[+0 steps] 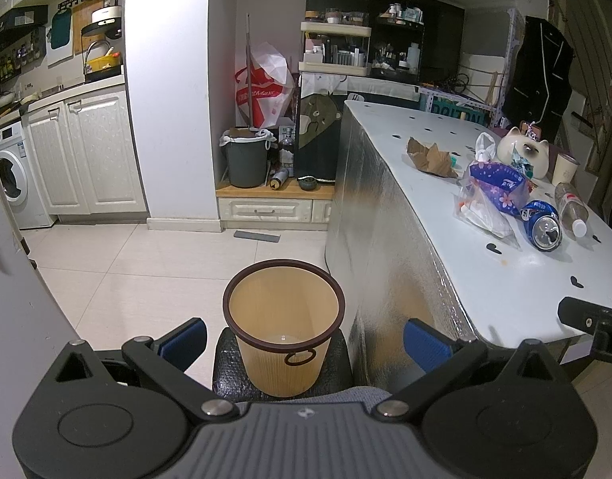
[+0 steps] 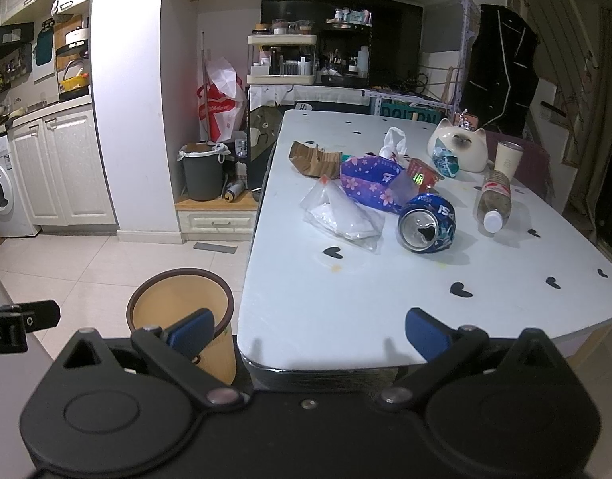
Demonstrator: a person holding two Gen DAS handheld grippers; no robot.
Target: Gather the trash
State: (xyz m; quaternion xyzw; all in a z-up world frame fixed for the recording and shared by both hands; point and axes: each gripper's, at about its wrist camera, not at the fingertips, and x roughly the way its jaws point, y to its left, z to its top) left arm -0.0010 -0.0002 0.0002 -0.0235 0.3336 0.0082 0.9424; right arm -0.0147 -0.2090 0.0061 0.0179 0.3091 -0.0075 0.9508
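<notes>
1. The left tongs [image 1: 304, 339] are spread wide and hold nothing; they hang over the floor beside the table's near left corner, above an orange waste bin [image 1: 284, 331].
2. The waste bin stands upright on a dark block on the tiled floor, just beside the table's silver side panel, and looks empty.
3. The right tongs [image 2: 309, 329] are also spread wide and empty, poised over the near edge of the white table [image 2: 345, 299].
4. The trash lies in a loose cluster toward the table's far right part, well apart from both tongs.
5. A crushed blue can [image 2: 427, 221] lies on its side, its opened top facing the near edge.
6. A clear plastic bag [image 2: 341, 215] lies just left of the can, with a purple flowered packet [image 2: 371, 183] behind both.
7. A plastic bottle [image 2: 494, 199] lies on its side right of the can, its white cap toward the near edge.
8. Crumpled brown paper [image 2: 315, 157] sits farther back, toward the left edge.
9. A cat-shaped ceramic piece [image 2: 461, 149] and a paper cup [image 2: 507, 159] stand near the far right edge.
</notes>
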